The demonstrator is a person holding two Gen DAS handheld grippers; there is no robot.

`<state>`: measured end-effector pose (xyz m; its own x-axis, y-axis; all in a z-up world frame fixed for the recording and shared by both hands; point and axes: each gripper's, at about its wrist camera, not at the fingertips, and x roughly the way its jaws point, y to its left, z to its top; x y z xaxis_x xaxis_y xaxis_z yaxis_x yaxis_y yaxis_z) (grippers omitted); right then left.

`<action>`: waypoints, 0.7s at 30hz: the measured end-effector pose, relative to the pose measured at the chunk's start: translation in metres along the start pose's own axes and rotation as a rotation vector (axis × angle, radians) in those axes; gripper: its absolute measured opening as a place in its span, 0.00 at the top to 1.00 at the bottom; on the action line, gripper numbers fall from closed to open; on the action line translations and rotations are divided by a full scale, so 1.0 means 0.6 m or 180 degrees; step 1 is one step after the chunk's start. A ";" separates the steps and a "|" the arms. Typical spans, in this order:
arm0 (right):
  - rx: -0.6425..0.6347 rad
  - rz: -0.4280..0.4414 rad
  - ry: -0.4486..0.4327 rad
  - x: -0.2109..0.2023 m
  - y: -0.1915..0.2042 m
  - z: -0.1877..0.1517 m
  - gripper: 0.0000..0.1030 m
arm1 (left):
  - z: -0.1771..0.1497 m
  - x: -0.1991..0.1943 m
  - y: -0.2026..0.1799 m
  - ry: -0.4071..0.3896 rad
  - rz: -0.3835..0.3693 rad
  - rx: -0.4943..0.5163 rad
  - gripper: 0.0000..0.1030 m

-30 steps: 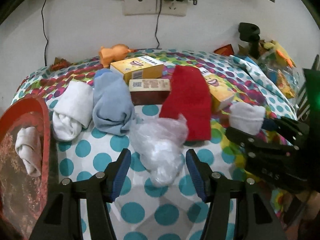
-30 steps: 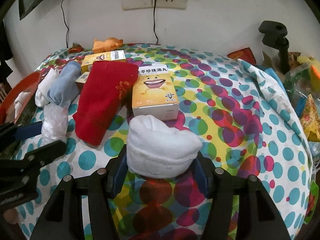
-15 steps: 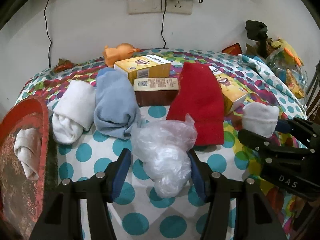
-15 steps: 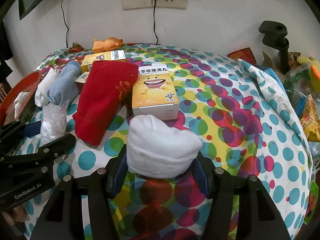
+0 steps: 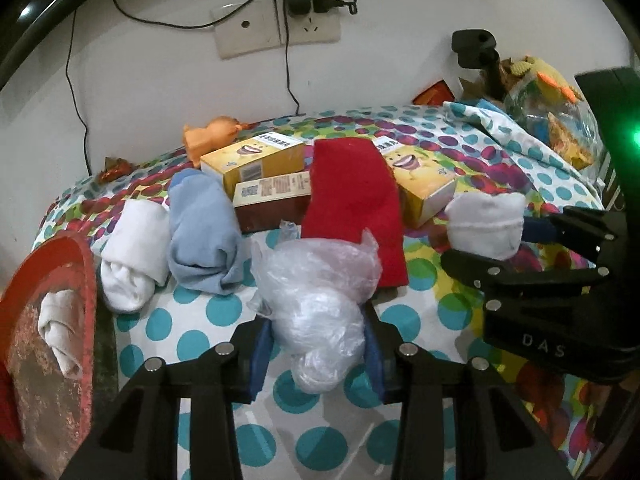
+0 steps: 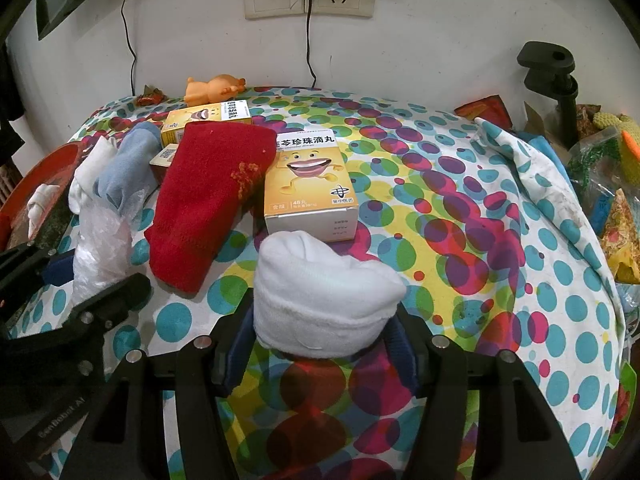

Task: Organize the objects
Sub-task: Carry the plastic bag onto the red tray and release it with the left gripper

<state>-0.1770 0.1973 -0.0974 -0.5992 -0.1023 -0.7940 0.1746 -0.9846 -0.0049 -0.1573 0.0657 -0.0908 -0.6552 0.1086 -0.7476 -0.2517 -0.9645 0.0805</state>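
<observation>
Since a second ago our left gripper (image 5: 316, 354) has been closing, and its blue pads now pinch the crumpled plastic bag (image 5: 318, 316) that earlier lay loose between spread jaws. Our right gripper (image 6: 320, 344) has not changed: it clamps the rolled white sock (image 6: 320, 296) just above the spotted tabletop (image 6: 460, 240). The bag's long axis runs roughly straight out along our left fingers, its loose top flaring toward the red sock (image 5: 352, 204), so a lift should, we judge, bring it away cleanly. Left of that gripper sits the red tray (image 5: 52, 320), holding one balled pale cloth (image 5: 60, 332); it is nearer our left hand than our right, and we guess it is where things are being gathered. Farther back, a white sock roll (image 5: 132, 252) and a blue sock (image 5: 204, 232) lie side by side, with yellow boxes (image 5: 256, 160) behind them.
</observation>
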 end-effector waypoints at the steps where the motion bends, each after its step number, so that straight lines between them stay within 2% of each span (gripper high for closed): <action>1: 0.0001 -0.0001 0.0000 0.000 0.000 0.000 0.44 | 0.000 -0.002 0.000 -0.0017 0.0018 0.0002 0.61; 6: 0.0002 -0.0002 0.0001 0.000 0.000 0.000 0.44 | -0.002 -0.010 0.001 -0.0089 0.0100 0.0000 0.61; 10: 0.0004 0.0000 0.0001 0.000 0.000 0.001 0.44 | -0.010 -0.011 -0.008 -0.0040 0.0225 0.0172 0.61; 21: 0.0003 -0.0003 0.0002 0.001 0.000 0.001 0.44 | -0.038 -0.041 -0.006 0.0017 0.0231 0.0228 0.61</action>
<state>-0.1778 0.1973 -0.0975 -0.5988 -0.1012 -0.7945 0.1733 -0.9849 -0.0051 -0.1238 0.0609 -0.0876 -0.6698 0.0377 -0.7415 -0.2543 -0.9500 0.1813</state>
